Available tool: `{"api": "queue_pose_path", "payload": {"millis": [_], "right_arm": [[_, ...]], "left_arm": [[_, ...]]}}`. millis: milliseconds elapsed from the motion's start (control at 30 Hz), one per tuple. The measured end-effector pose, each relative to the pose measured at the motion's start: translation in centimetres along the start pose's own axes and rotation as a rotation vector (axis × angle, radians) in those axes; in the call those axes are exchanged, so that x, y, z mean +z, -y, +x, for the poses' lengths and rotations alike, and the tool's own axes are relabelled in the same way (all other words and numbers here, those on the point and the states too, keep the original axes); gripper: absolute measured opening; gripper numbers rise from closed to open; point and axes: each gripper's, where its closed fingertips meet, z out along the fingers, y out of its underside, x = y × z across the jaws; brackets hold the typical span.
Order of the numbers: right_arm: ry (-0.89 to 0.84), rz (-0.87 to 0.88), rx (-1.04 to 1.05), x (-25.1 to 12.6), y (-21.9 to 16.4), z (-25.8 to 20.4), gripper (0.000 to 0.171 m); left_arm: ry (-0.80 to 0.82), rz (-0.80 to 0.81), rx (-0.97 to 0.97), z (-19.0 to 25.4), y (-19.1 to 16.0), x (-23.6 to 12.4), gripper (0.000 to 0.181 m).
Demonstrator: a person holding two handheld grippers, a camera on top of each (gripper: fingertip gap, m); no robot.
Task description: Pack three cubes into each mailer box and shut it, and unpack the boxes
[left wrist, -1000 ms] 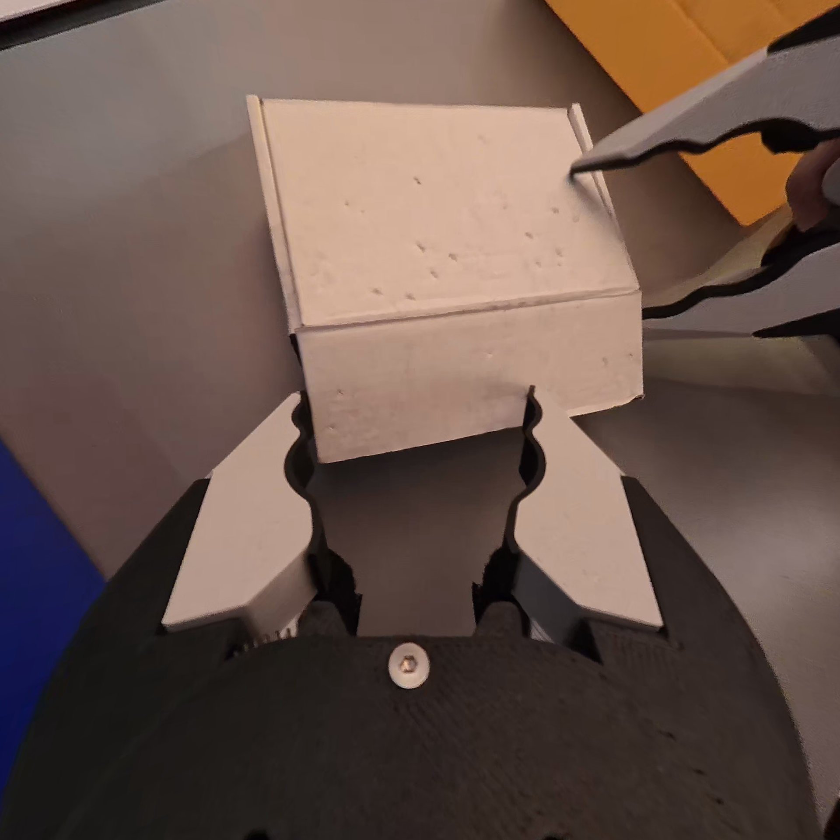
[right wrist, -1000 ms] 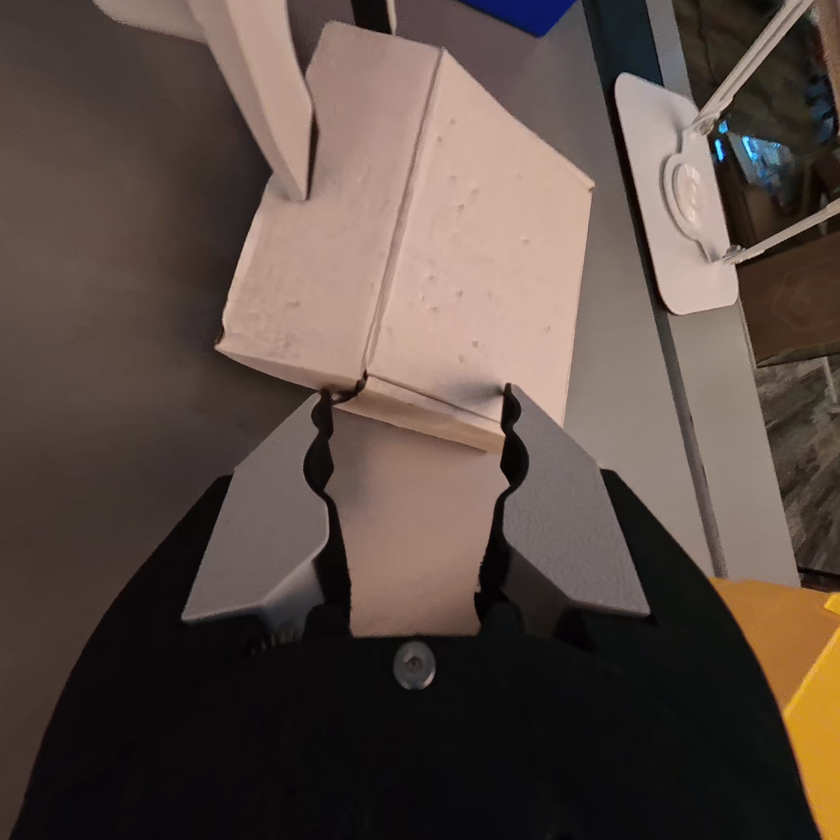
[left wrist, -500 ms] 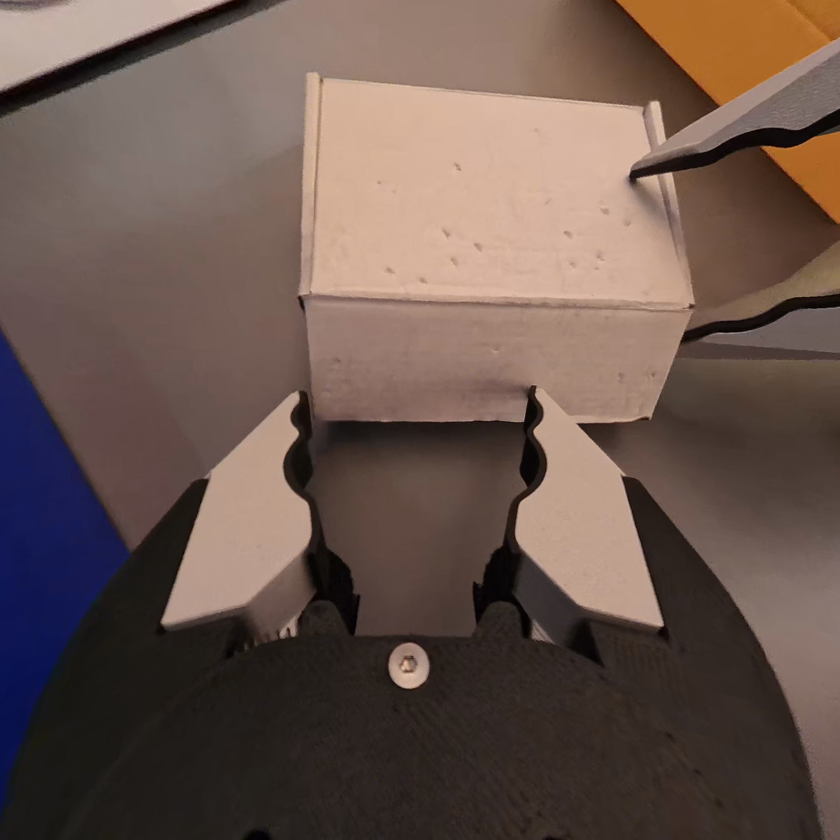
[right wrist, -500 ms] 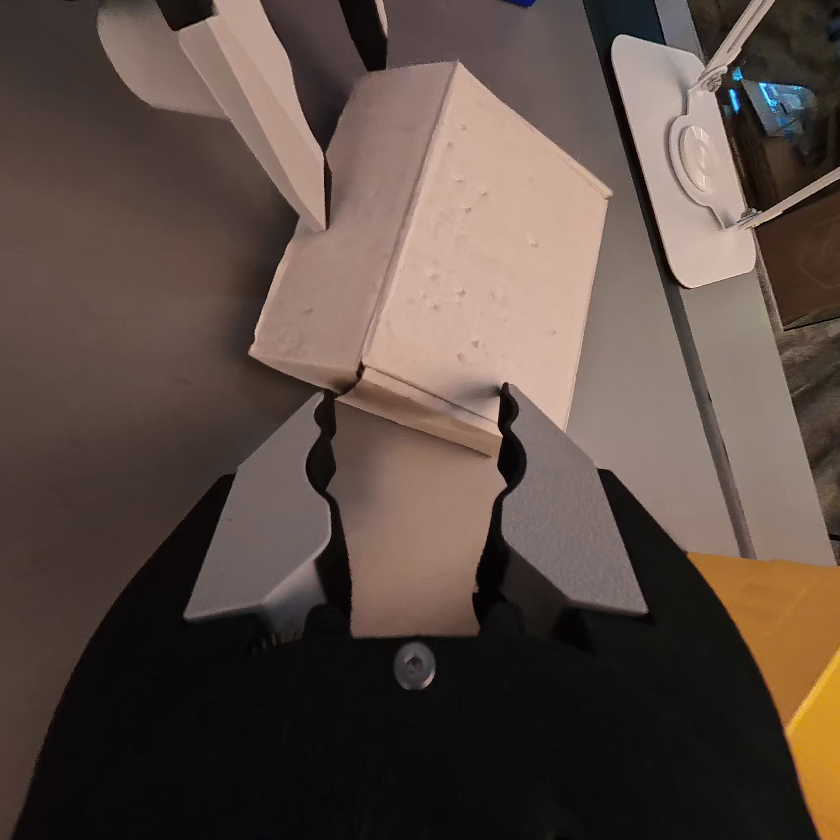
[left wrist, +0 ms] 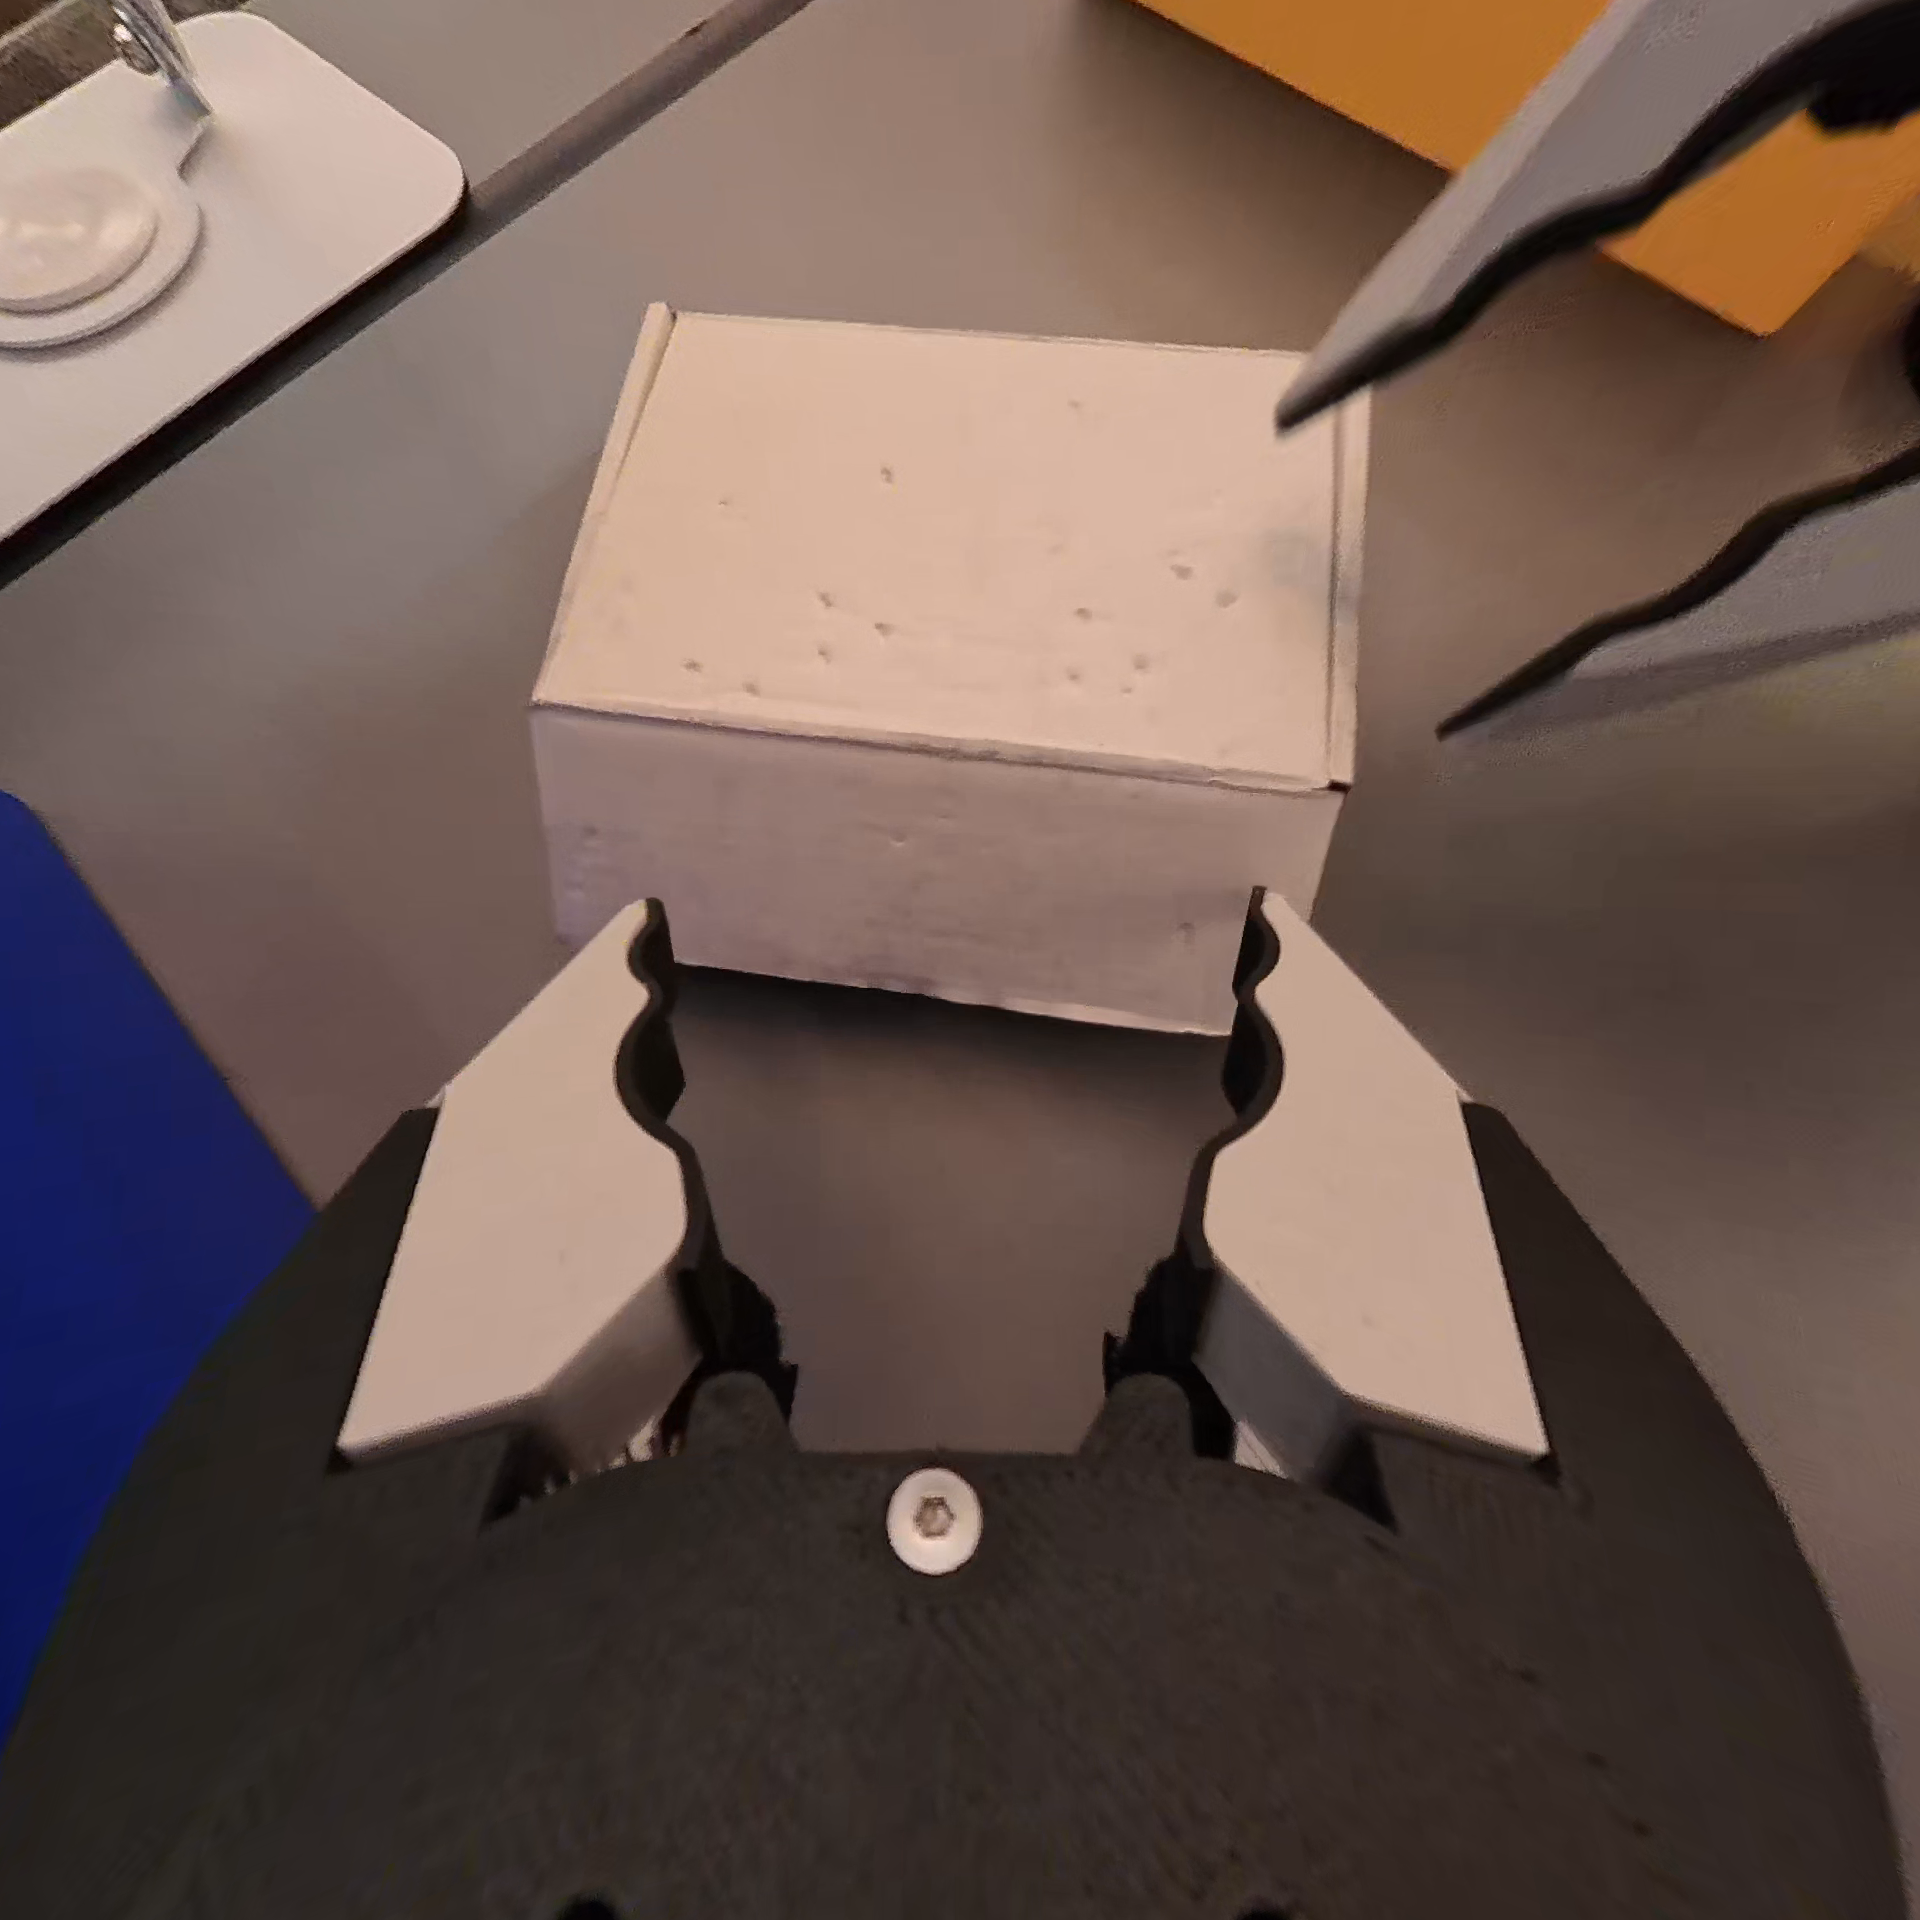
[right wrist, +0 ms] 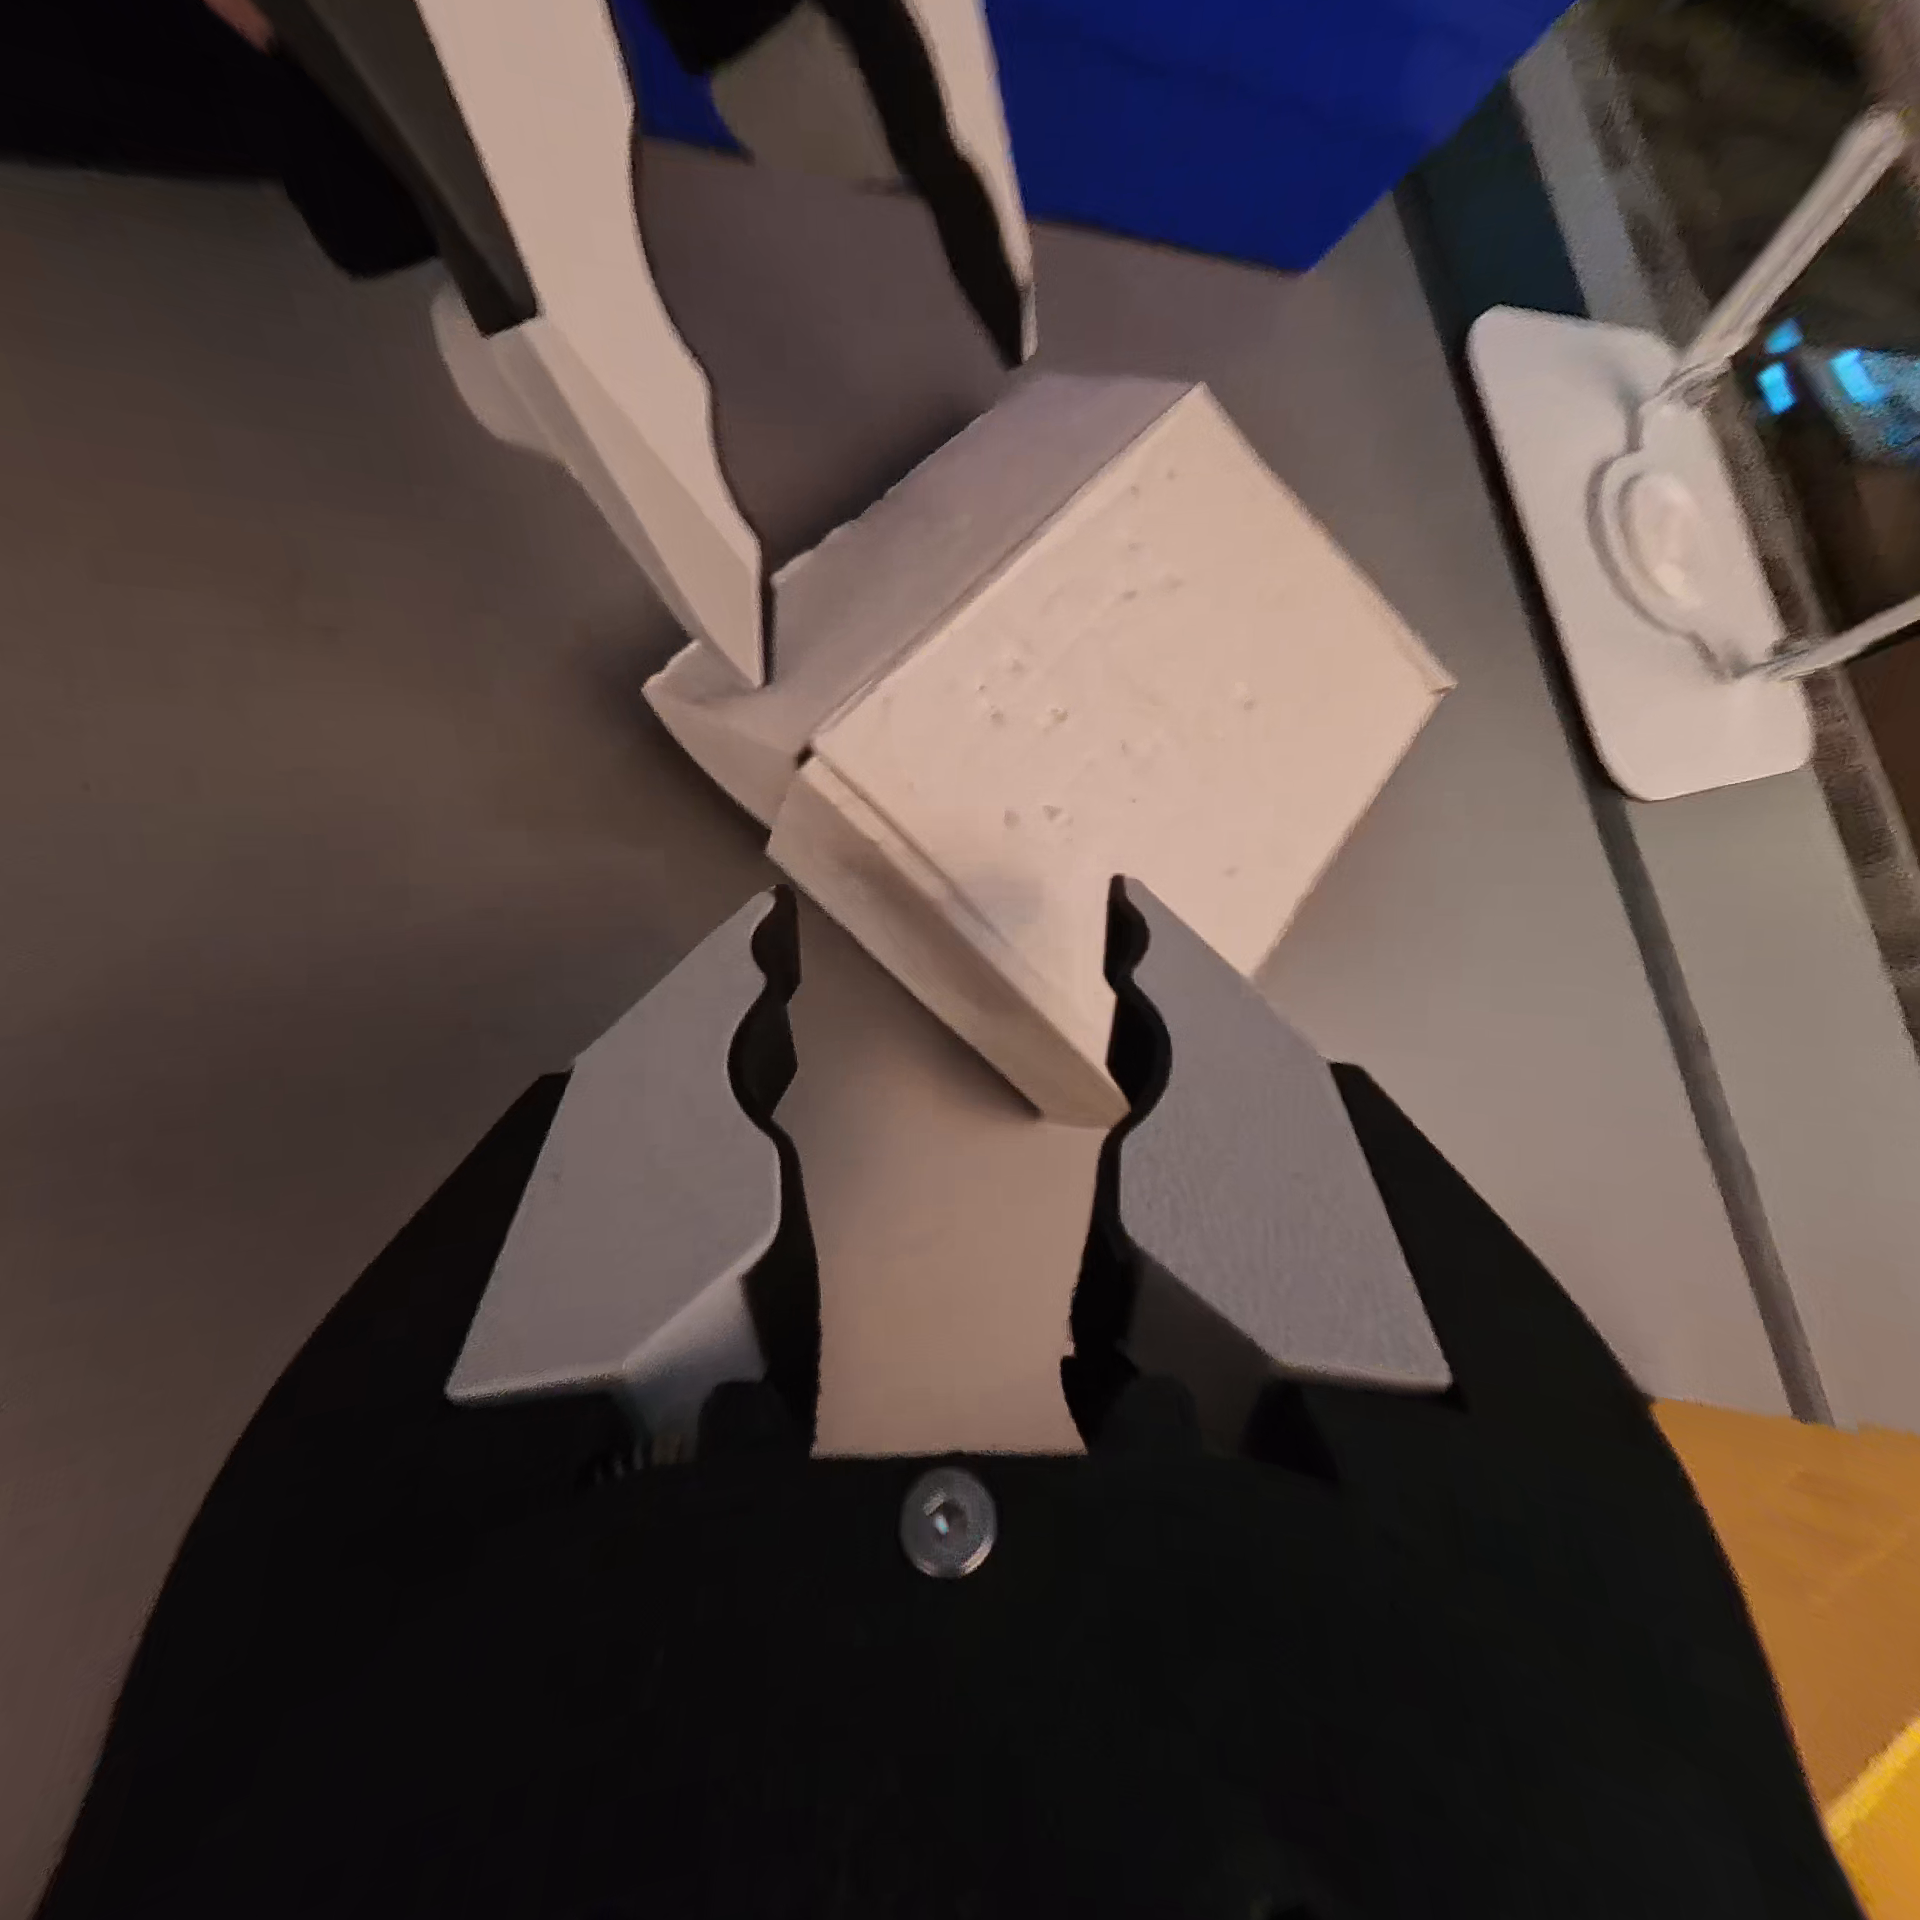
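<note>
I held my left gripper (left wrist: 951, 914) low at six o'clock of the closed white mailer box (left wrist: 935, 613) on the grey table (left wrist: 312, 675), jaws spread, tips against its front wall. My right gripper (right wrist: 951, 894), also spread and empty, reached in from three o'clock, angled down over the box's corner.
</note>
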Motion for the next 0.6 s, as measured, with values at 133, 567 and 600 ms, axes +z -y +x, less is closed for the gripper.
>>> {"api": "queue_pose_path", "payload": {"millis": [133, 567, 600], "right_arm": [[-0.250, 0.083, -0.034, -1.8, 0.8, 4.7, 0.058], [-0.308, -0.211, 0.148, 2.6, -3.3, 8.9, 0.004], [-0.290, -0.212, 0.153, 2.5, -3.3, 8.4, 0.000]], "left_arm": [[-0.018, -0.009, 0.001, -0.1, -0.2, 0.2, 0.107], [-0.103, -0.054, -0.009, 0.4, -1.1, 0.6, 0.104], [-0.110, -0.065, -0.001, 0.5, -1.3, 0.5, 0.103]]}}
